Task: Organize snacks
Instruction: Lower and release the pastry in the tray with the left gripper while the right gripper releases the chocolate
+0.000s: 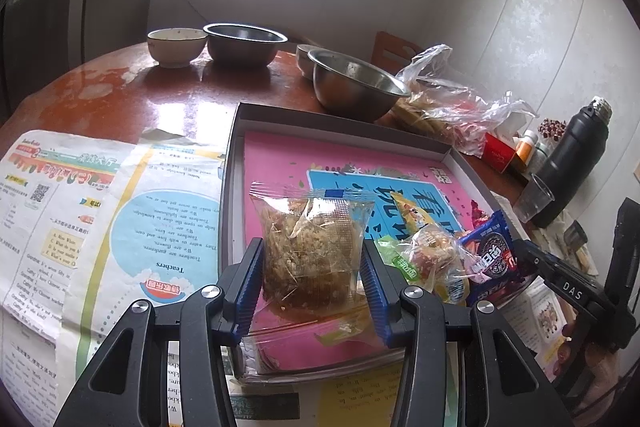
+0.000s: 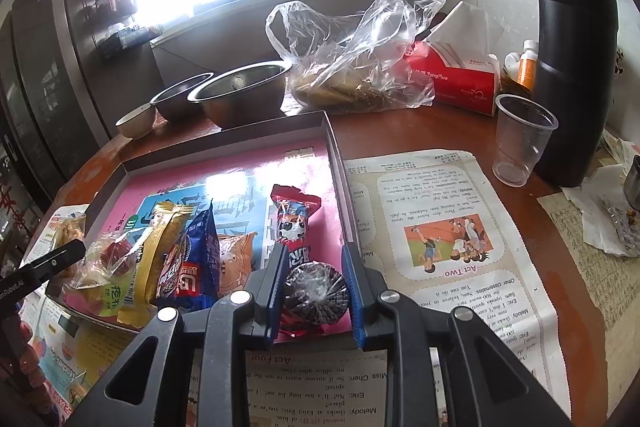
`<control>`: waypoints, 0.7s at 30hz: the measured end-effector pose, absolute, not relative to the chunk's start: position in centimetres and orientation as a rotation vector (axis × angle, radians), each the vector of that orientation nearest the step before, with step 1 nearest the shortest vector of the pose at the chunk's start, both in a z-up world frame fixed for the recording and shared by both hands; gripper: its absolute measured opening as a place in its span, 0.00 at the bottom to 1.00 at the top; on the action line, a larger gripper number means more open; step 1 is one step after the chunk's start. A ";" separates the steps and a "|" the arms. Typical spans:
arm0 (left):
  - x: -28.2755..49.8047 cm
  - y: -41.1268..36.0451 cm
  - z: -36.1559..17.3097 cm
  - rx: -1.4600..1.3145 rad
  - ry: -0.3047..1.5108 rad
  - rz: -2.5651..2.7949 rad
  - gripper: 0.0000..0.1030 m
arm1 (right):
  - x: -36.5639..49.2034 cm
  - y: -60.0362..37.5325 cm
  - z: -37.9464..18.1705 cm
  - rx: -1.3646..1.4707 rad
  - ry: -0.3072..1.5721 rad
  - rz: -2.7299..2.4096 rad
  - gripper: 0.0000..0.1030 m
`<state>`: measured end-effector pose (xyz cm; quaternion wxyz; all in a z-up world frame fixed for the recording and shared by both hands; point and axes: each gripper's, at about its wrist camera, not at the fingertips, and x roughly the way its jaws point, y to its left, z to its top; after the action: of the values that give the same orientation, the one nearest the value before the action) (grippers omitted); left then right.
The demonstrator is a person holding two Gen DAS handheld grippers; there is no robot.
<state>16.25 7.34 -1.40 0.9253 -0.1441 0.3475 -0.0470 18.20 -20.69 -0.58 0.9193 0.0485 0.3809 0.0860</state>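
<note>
Reddish-brown table [image 2: 420, 131] under a bright window, spread with printed sheets, bearing a shallow box lid [image 1: 236, 147] with a pink lining. Left gripper [image 1: 312, 267] pinches a clear packet of brown crumbly snack [image 1: 310, 247] over the lid's near left part. Right gripper [image 2: 314, 283] clamps a dark round wrapped cookie [image 2: 314, 287] at the lid's near right corner. Loose snack packets [image 2: 180, 259] lie in the lid between them.
</note>
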 end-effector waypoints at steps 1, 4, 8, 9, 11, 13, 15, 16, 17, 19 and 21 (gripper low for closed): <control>16.3 7.4 -1.4 -0.299 0.709 -0.096 0.47 | 18.2 -20.7 -0.6 0.102 0.783 0.175 0.28; 16.2 7.4 -1.5 -0.297 0.700 -0.093 0.47 | 18.1 -20.9 -0.5 0.112 0.784 0.174 0.29; 16.2 7.2 -1.5 -0.292 0.694 -0.091 0.50 | 18.0 -20.9 -0.4 0.111 0.780 0.170 0.29; 16.2 7.2 -1.4 -0.291 0.693 -0.093 0.51 | 18.0 -20.9 -0.4 0.111 0.779 0.171 0.29; 16.2 7.2 -1.4 -0.289 0.695 -0.094 0.52 | 17.9 -20.9 -0.4 0.113 0.780 0.170 0.29; 16.2 7.1 -1.5 -0.291 0.696 -0.100 0.53 | 17.9 -20.9 -0.3 0.117 0.781 0.171 0.30; 16.2 7.1 -1.5 -0.286 0.698 -0.100 0.54 | 17.9 -20.9 -0.3 0.117 0.781 0.172 0.30; 16.2 7.0 -1.4 -0.284 0.699 -0.100 0.54 | 17.9 -20.9 -0.3 0.117 0.781 0.172 0.30; 16.2 7.0 -1.4 -0.285 0.700 -0.101 0.54 | 17.8 -20.9 -0.3 0.117 0.781 0.171 0.30; 16.2 7.0 -1.4 -0.288 0.702 -0.105 0.55 | 17.8 -20.9 -0.3 0.118 0.782 0.171 0.31; 16.2 7.0 -1.4 -0.289 0.704 -0.107 0.56 | 17.7 -20.9 -0.2 0.119 0.781 0.172 0.31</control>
<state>16.20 7.03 -1.43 0.9270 -0.1411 0.3435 -0.0521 17.75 -20.91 -0.21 0.9194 0.0577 0.3800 0.0836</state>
